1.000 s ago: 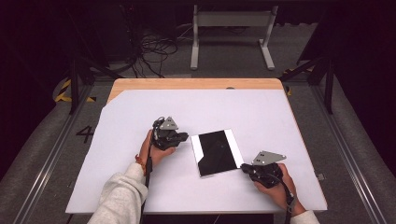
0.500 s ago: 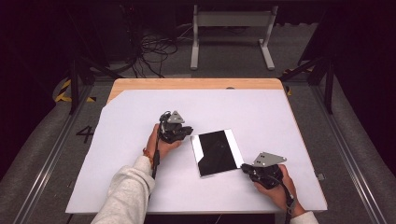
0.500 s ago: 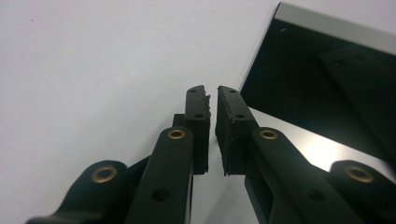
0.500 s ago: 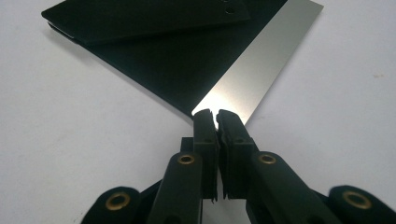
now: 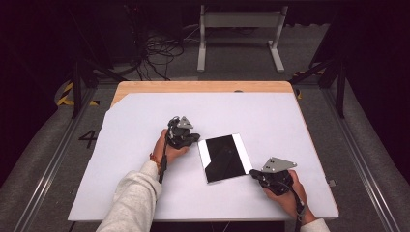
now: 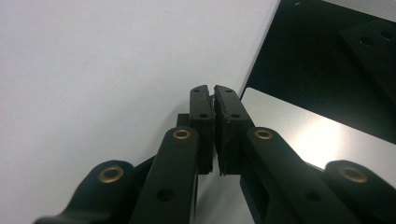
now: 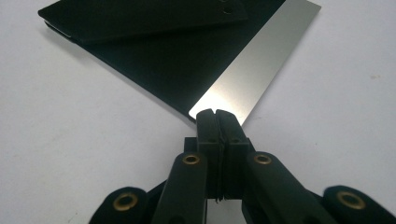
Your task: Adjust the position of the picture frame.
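We note one surface (image 5: 145, 121), covered by a white sheet with a bare wooden strip along its far edge. It stands in a dark room on a grey carpeted floor (image 5: 367, 159). Beyond the far edge we see a tangle of black cables (image 5: 154, 50) and one pale metal stand with two feet (image 5: 239, 29). A floor marking reading "4" (image 5: 88, 138) lies off the surface on the left gripper's side.

Count: one flat panel, black with a silver band along each of two opposite edges (image 5: 225, 157); two grippers; two hands.

The panel lies flat between the two grippers. The left gripper (image 5: 195, 139) has its tips just beside the panel's near-left edge; in the left gripper view the left gripper (image 6: 214, 95) has its jaws pressed together with nothing between them, having just closed further. The right gripper (image 5: 254, 175) sits at the panel's opposite corner; in the right gripper view the right gripper (image 7: 217, 117) has its jaws also pressed together on nothing, having just closed further, tips at the corner of the silver band (image 7: 261, 60). We cannot tell whether they touch it.
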Action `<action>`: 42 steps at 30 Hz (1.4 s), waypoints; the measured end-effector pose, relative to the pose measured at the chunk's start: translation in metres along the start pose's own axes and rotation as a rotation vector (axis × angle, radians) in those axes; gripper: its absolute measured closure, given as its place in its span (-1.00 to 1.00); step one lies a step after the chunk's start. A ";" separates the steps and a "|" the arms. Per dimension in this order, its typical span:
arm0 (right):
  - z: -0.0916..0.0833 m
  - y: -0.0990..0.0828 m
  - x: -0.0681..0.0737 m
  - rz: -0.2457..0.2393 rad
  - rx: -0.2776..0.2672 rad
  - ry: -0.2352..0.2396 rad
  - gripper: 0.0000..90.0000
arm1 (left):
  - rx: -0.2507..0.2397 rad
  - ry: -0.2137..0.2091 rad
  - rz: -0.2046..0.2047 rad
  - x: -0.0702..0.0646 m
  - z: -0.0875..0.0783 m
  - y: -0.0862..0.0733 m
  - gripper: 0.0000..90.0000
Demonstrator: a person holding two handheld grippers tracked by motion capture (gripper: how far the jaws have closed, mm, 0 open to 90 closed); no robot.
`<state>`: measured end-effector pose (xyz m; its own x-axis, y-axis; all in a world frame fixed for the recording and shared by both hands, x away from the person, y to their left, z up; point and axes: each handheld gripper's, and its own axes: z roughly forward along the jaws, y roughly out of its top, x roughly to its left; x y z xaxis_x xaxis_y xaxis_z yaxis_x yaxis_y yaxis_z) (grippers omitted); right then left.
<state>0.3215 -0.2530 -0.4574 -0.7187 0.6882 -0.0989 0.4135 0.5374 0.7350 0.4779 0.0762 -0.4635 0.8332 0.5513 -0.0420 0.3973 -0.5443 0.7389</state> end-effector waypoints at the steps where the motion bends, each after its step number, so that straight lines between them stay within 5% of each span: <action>1: 0.000 0.000 0.000 -0.001 0.001 -0.002 1.00 | 0.000 0.000 0.004 0.001 0.000 0.000 0.92; 10: 0.001 0.000 -0.001 -0.005 -0.001 -0.008 1.00 | -0.004 0.018 0.014 -0.001 0.002 0.002 0.84; 15: 0.001 0.001 -0.001 -0.005 0.002 -0.019 1.00 | -0.026 -0.053 0.011 -0.001 0.000 0.002 0.99; 17: 0.001 0.001 -0.002 -0.002 0.000 -0.020 1.00 | -0.022 -0.113 0.032 -0.005 0.000 0.003 0.83; 22: 0.002 0.002 -0.005 -0.003 0.003 -0.030 1.00 | 0.013 -0.031 0.075 -0.012 -0.001 0.009 0.87; 29: 0.006 0.004 -0.010 0.007 0.002 -0.041 1.00 | -0.002 0.025 0.041 -0.010 0.000 0.007 0.85; 31: 0.007 0.004 -0.011 0.015 0.002 -0.042 1.00 | 0.021 0.070 0.038 -0.008 0.003 0.006 0.87; 38: 0.009 0.006 -0.014 0.028 -0.001 -0.052 1.00 | 0.007 0.013 0.018 -0.003 0.003 0.003 0.99; 42: 0.010 0.007 -0.016 0.033 0.003 -0.064 1.00 | 0.025 -0.026 0.044 -0.001 -0.001 0.002 1.00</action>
<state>0.3419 -0.2553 -0.4575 -0.6675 0.7353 -0.1176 0.4380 0.5154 0.7366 0.4773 0.0749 -0.4617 0.8598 0.5099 -0.0271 0.3691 -0.5839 0.7231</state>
